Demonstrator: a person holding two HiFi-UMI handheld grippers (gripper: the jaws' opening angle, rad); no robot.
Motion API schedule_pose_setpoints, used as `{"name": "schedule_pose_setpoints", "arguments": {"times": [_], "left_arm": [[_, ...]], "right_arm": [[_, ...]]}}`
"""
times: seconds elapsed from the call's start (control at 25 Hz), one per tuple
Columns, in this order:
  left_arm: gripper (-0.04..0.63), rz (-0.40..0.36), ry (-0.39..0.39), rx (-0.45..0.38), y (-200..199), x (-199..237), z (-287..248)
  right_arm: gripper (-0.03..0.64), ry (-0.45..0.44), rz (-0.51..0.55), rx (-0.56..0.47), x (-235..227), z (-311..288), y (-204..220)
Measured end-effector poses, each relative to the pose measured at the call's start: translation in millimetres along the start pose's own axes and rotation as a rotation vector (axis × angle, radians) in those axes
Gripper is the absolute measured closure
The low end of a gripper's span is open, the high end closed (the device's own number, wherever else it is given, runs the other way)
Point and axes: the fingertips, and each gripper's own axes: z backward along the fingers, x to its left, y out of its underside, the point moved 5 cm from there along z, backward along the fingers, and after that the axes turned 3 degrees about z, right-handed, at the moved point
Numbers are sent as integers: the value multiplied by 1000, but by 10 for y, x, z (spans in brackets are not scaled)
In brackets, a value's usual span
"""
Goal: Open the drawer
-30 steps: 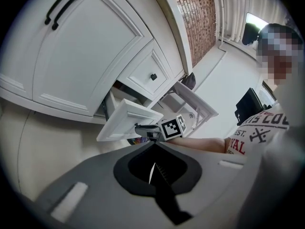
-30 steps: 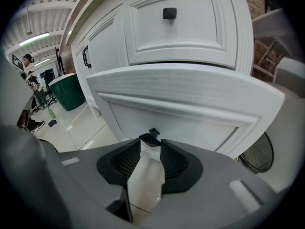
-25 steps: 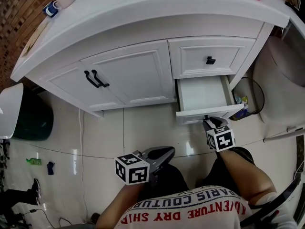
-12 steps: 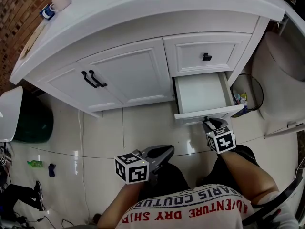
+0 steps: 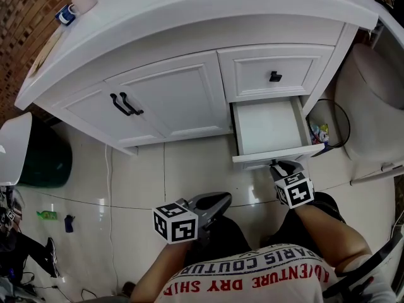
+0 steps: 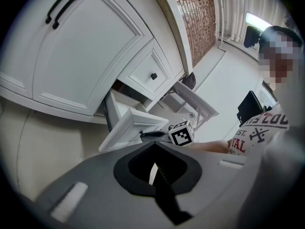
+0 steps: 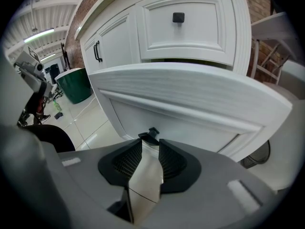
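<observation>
The white vanity's lower drawer (image 5: 265, 128) stands pulled out toward me, and nothing lies inside it. My right gripper (image 5: 278, 166) reaches down to the drawer front (image 7: 190, 99). Its fingertips close on the small black knob (image 7: 151, 133), and the jaws have just been closing with the knob between them. From the left gripper view, the right gripper (image 6: 143, 134) meets the drawer front (image 6: 126, 128). My left gripper (image 5: 224, 199) hangs low over the floor, away from the cabinet. It is shut on nothing, with only a thin slit between its jaws (image 6: 153, 166).
Above the open drawer is a closed drawer with a black knob (image 5: 275, 76). Two cabinet doors with black handles (image 5: 126, 103) are to the left. A dark green bin (image 5: 41, 160) stands at the far left, and a white fixture (image 5: 372, 106) at the right. A cup (image 5: 76, 5) sits on the countertop.
The drawer and both grippers stand about where they were. Only the head view has shifted a little.
</observation>
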Motion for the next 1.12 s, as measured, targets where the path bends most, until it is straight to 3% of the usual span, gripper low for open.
{"name": "schedule_pose_setpoints", "arguments": {"times": [0.56, 0.8, 1.12], "left_arm": [[611, 23, 7, -3, -5, 79, -94], [611, 35, 15, 2, -2, 129, -192], [611, 150, 2, 39, -254, -224, -104]], "right_arm": [[494, 9, 19, -24, 13, -5, 9], [466, -24, -53, -38, -36, 17, 51], [445, -86, -145, 18, 45, 434, -113]]}}
